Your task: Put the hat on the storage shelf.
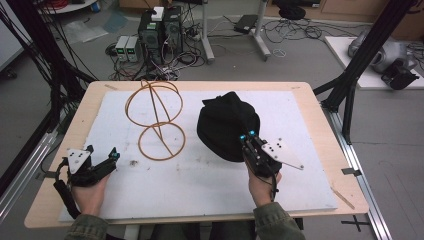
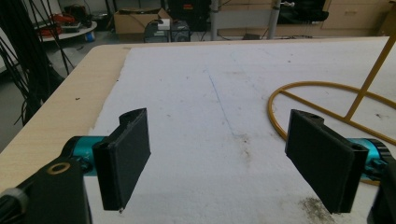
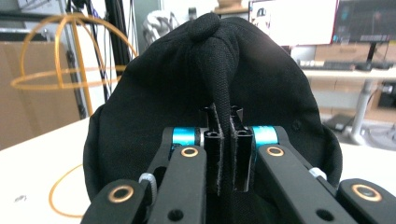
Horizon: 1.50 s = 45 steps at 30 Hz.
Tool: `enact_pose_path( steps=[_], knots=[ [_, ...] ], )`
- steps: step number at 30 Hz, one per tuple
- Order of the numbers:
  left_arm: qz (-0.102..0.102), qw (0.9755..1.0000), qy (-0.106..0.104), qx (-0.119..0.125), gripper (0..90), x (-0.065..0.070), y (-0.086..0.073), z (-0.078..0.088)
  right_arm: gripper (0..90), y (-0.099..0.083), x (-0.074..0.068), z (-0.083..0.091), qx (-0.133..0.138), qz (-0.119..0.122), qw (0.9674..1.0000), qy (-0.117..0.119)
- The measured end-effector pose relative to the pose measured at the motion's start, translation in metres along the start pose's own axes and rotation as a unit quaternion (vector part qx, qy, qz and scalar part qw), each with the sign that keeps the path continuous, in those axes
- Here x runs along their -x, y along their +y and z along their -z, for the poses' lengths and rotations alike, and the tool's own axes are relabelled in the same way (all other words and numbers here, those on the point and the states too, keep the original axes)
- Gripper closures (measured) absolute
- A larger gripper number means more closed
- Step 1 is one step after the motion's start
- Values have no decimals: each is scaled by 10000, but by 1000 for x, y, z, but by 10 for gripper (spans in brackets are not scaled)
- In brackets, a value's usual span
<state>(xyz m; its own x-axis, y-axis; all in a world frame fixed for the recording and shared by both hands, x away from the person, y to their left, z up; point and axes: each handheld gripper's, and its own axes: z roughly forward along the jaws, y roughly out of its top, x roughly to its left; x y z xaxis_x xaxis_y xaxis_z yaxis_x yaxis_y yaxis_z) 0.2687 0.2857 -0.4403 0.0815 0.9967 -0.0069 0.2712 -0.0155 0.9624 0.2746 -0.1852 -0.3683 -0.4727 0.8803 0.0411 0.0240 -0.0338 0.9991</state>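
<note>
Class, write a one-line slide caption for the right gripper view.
Right gripper pinches a fold of the black cap, gold wire stand behind.

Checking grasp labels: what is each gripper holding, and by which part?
Right gripper pinches a raised fold of the black cap. Left gripper is open, holding nothing.

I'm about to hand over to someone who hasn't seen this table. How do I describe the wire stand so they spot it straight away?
Start at the white mat covering the wooden table. On its left half, beside the black cap that the right hand-held gripper pinches, stands the wire stand. It is the one thin golden frame there: a flat ring base, a sloping stem and a rounded cage of hoops on top.
</note>
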Motion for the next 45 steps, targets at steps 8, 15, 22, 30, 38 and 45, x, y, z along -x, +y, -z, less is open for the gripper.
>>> enact_pose_path(
  steps=[8,15,22,30,38,45],
  knots=[
    [-25,10000,-11,26,223,1,0,1,875,26,-8,-16,185,136,9996,161],
    [-21,10000,-10,41,222,1,0,1,875,40,-14,-29,346,196,9991,152],
    [-5,10000,-20,55,223,1,0,1,873,63,-23,-46,466,340,9977,358],
    [-76,10000,-22,49,223,2,0,0,873,82,-29,-67,547,361,9969,427],
    [-17,10000,-12,63,222,1,0,1,873,100,-36,-89,536,396,9957,650],
    [11,10000,-7,40,221,-1,0,1,873,109,-47,-106,597,270,9945,822]
  ],
)
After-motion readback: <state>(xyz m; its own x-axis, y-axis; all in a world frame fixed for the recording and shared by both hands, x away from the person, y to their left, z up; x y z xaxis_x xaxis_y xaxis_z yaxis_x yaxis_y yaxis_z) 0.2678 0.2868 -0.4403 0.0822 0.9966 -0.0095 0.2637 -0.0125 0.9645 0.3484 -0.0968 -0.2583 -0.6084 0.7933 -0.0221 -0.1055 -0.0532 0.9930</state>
